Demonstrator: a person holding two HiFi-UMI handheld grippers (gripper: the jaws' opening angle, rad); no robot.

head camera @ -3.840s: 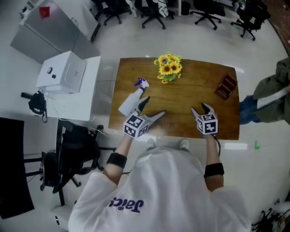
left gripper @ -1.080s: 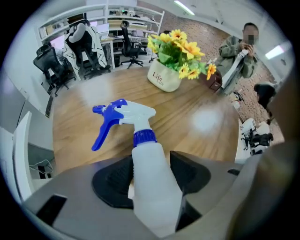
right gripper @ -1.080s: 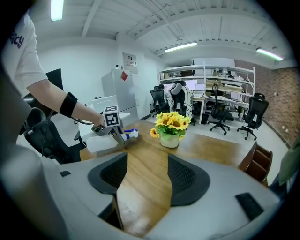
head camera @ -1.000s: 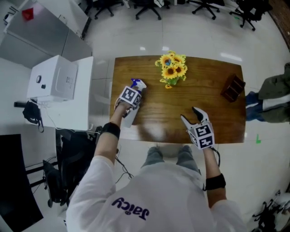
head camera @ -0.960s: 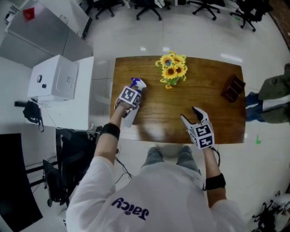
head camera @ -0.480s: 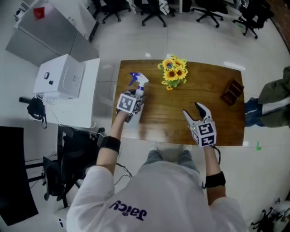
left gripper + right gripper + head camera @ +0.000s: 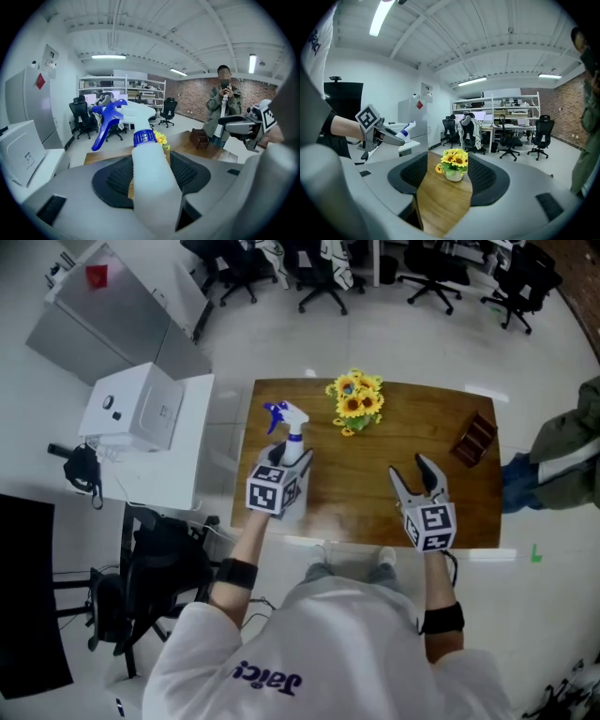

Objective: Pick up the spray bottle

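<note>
The spray bottle [image 7: 290, 434], white with a blue trigger head, is held above the left part of the wooden table [image 7: 375, 474]. My left gripper [image 7: 292, 465] is shut on its body. In the left gripper view the bottle [image 7: 149, 164] stands upright between the pads, its trigger pointing left. My right gripper [image 7: 413, 474] hovers over the table's front right with its jaws open and nothing between them. The right gripper view shows only table wood and the flowers past that gripper [image 7: 445, 180], with the left gripper [image 7: 375, 133] and the bottle [image 7: 404, 131] at the far left.
A vase of sunflowers [image 7: 353, 401] stands at the table's back middle and a brown wooden holder [image 7: 470, 439] at its right end. A white cabinet with a box [image 7: 141, 413] adjoins the table's left side. A person [image 7: 567, 451] stands to the right. Office chairs line the back.
The left gripper, shut on the bottle, has lifted it off the table and tipped it upright. The right gripper has risen a little, still open.
</note>
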